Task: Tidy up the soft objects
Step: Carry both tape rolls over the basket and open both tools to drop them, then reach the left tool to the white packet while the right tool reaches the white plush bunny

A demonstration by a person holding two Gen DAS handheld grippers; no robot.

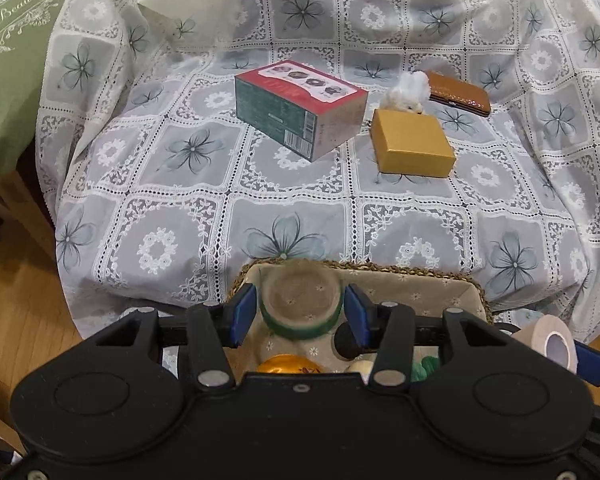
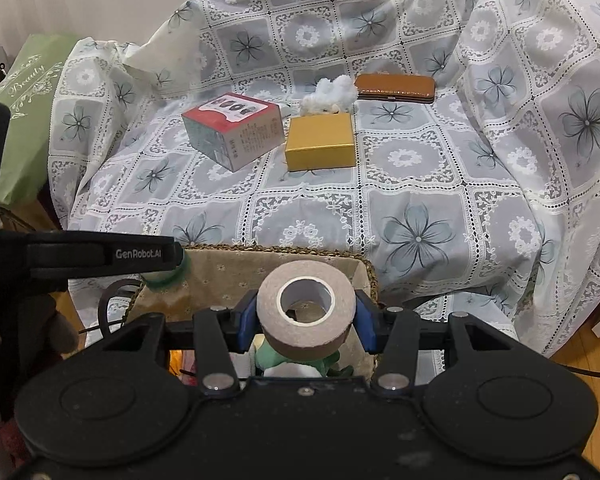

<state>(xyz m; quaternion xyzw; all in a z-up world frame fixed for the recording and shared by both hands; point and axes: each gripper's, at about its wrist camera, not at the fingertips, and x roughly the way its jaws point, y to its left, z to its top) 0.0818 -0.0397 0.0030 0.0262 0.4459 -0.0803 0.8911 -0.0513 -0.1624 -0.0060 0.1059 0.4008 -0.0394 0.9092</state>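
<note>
Left wrist view: black gripper housing fills the foreground. The left gripper (image 1: 300, 312) stands over the basket (image 1: 440, 280), with a green-rimmed felt ring (image 1: 300, 304) between its blue pads (image 1: 242, 308). A sliver of clearance appears to show at each pad, so the ring looks loosely held or just freed; treat the grip as uncertain. Risk: if the ring is not fully seated in the basket, it may tip over the near rim, or catch a pad as the gripper lifts. Pose: pointed steeply down and forward into the basket. Beyond the basket on the flowered cloth (image 1: 180, 200) lie a red-topped box (image 1: 300, 108), a yellow box (image 1: 412, 144), a white fluffy toy (image 1: 408, 90) and a brown case (image 1: 458, 92).

Right wrist view: the right gripper (image 2: 306, 320) is clamped on a roll of tape (image 2: 306, 304), held above the right side of the basket (image 2: 372, 276). Risk: the left gripper (image 2: 100, 256) reaches in from the left over the same basket, so a simultaneous descent could cause contact. The roll could also land on the green toy (image 2: 300, 360) below and roll out. Pose: angled down, roll hole facing the camera.
</note>
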